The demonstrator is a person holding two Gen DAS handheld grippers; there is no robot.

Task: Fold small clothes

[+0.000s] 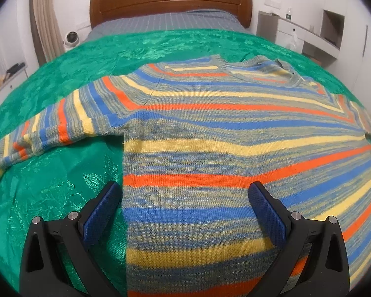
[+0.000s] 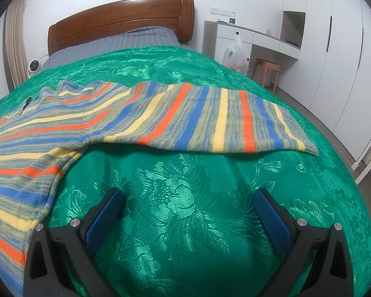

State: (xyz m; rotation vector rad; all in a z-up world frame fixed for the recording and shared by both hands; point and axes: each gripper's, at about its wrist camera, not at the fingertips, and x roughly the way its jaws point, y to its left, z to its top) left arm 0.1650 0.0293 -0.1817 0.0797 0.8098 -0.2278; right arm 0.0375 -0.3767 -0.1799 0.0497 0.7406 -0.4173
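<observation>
A striped knit sweater (image 1: 210, 128) in blue, orange, yellow and grey lies flat on a green cloth (image 1: 69, 178), neck away from me. My left gripper (image 1: 184, 190) is open above the sweater's lower left body, its left finger over the cloth beside the side edge. The left sleeve (image 1: 44, 128) stretches out to the left. In the right wrist view the sweater's right sleeve (image 2: 210, 118) lies spread to the right, with the body (image 2: 24, 168) at the left. My right gripper (image 2: 188, 195) is open over bare green cloth (image 2: 185, 210), below the sleeve, holding nothing.
The cloth covers a bed with a wooden headboard (image 2: 121, 22) and grey checked sheet (image 2: 126, 39). A white fan (image 2: 33, 66) stands at the bed's left. A white desk (image 2: 254, 37), plastic bag (image 2: 236, 54), orange stool (image 2: 266, 70) and wardrobe (image 2: 334, 61) stand to the right.
</observation>
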